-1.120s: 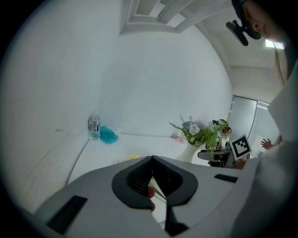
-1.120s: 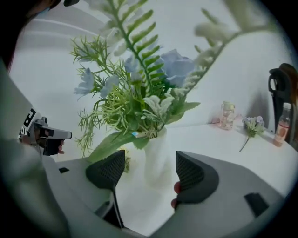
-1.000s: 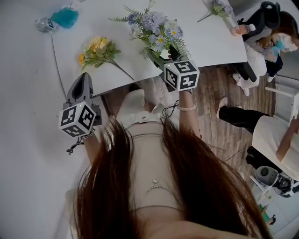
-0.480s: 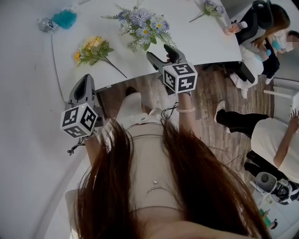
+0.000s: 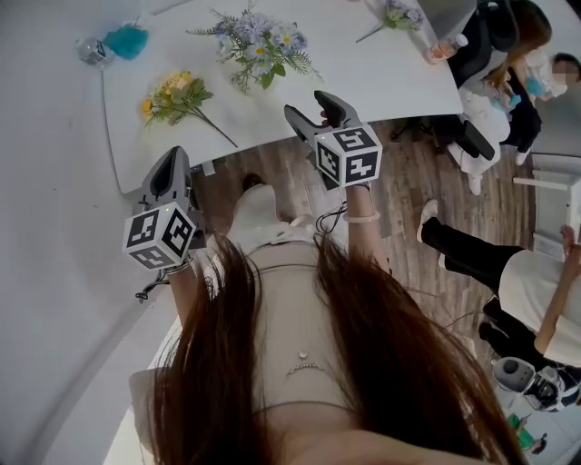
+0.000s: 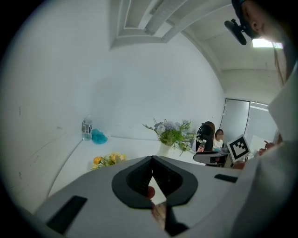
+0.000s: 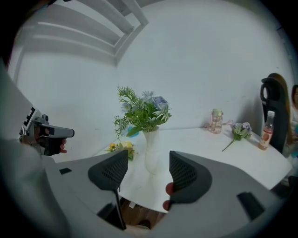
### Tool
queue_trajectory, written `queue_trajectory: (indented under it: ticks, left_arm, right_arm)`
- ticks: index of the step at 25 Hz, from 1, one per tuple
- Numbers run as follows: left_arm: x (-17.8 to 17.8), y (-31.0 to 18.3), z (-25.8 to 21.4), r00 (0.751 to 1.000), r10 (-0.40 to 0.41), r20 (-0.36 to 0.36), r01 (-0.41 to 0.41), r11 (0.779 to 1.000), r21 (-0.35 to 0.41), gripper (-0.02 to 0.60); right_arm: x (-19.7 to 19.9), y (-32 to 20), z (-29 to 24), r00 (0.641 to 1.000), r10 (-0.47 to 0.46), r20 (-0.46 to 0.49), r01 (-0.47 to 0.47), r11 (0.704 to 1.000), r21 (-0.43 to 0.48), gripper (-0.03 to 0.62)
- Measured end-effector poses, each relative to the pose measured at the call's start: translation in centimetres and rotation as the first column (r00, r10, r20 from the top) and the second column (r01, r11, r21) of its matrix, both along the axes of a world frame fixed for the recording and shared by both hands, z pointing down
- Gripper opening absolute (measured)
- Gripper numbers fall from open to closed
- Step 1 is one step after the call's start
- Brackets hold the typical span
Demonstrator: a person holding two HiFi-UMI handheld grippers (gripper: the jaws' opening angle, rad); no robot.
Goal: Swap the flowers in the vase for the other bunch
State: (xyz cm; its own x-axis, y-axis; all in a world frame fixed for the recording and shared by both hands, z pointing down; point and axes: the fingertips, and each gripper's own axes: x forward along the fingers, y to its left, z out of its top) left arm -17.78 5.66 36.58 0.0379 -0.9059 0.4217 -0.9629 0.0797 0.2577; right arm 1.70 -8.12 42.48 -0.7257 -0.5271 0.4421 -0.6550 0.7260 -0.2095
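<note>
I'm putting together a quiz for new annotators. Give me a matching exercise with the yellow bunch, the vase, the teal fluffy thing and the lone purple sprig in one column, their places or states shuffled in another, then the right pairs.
1. yellow bunch
2. vase
3. teal fluffy thing
4. purple sprig

A. beside the clear bottle, at the far left corner of the table in the head view
B. lying flat toward the table's right end
C. upright, holding blue and white flowers
D. lying flat just left of the vase in the head view

Pairs: 1-D, 2-C, 3-A, 4-B
</note>
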Motion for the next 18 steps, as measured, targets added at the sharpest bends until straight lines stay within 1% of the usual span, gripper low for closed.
queue_trajectory:
  ticks: [3, 8, 11, 12, 14, 18]
  left_arm:
    - [1.1, 0.5, -0.4, 1.0, 0.005, 0.003, -0.005, 1.0, 0.012, 0.003]
    - [3.0, 1.3, -1.1, 1.0, 0.014, 0.01, -0.015, 1.0, 0.024, 0.003]
    - [4.3, 1.8, -1.5, 0.999, 0.027, 0.017, -0.028, 0.999, 0.035, 0.003]
    - [4.8, 2.0, -1.6, 0.999, 0.031, 0.02, -0.032, 0.999, 0.038, 0.003]
    - [5.8, 2.5, -1.7, 0.999, 0.038, 0.022, -0.039, 0.998, 0.042, 0.003]
    - [7.6, 3.4, -2.2, 0.999, 0.046, 0.024, -0.047, 0.998, 0.046, 0.003]
  right_arm:
    - [0.8, 0.5, -1.0, 1.0, 0.003, 0.013, -0.003, 1.0, 0.025, 0.266]
    - [2.1, 1.7, -2.3, 0.999, -0.003, 0.032, 0.001, 0.998, 0.056, 0.232]
    - [3.0, 2.5, -3.1, 0.999, 0.004, 0.049, -0.008, 0.997, 0.078, 0.201]
    - [3.3, 2.7, -3.4, 0.998, 0.009, 0.055, -0.014, 0.996, 0.088, 0.163]
    - [4.1, 3.3, -3.8, 0.998, 0.016, 0.061, -0.023, 0.994, 0.104, 0.138]
    - [5.5, 4.3, -4.5, 0.997, 0.023, 0.076, -0.032, 0.993, 0.117, 0.112]
